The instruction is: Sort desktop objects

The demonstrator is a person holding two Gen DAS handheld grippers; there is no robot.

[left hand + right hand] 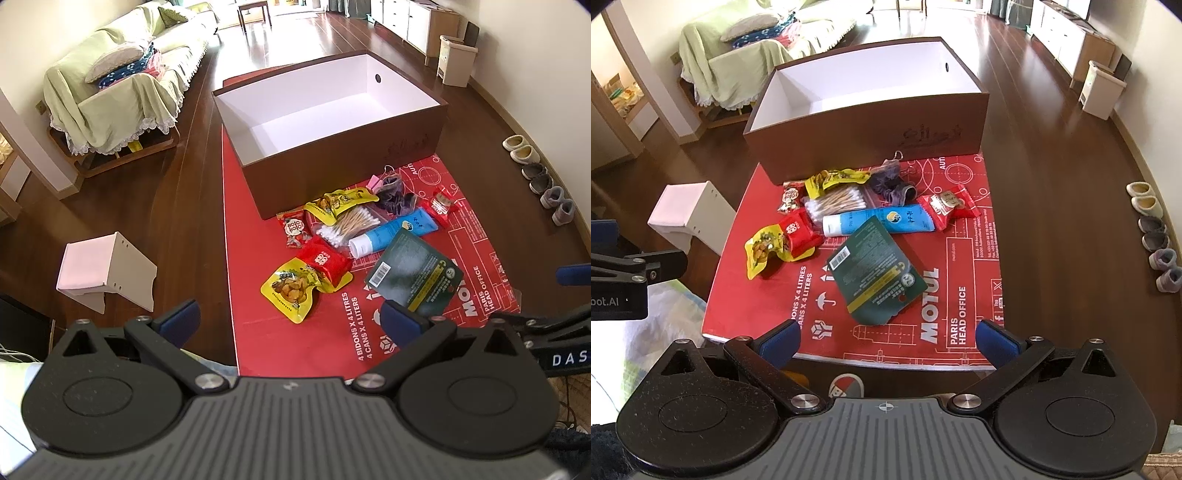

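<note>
I hold both my tongs above the near edge of the red printed board (960, 258). My left gripper (291, 317) has its jaws wide apart and nothing is between them. My right gripper (886, 338) is the same: the jaws stand fully apart and they hold nothing. Both point steeply down toward the board.

At the far end of the board stands the big brown box (871, 122) with a white inside. It has no lid on it. As far as I can see into it, there is nothing in it; the part behind the near wall is hidden from me.

All the small things lie outside the box, on the board, just in front of its near wall. The dark green flat package (873, 269) is nearest to me and lies well apart from the box. Behind it lies the blue tube (882, 221) on its side, touching the green package. The clear bag of cotton swabs (838, 203) is beside the tube. One yellow snack pouch (834, 179) is close to the box wall, another yellow snack pouch (761, 253) is at the left, partly under a red snack packet (799, 236). A red candy packet (947, 206) lies at the right end of the tube. A bag of dark hair ties (892, 181) is near the box.
</note>
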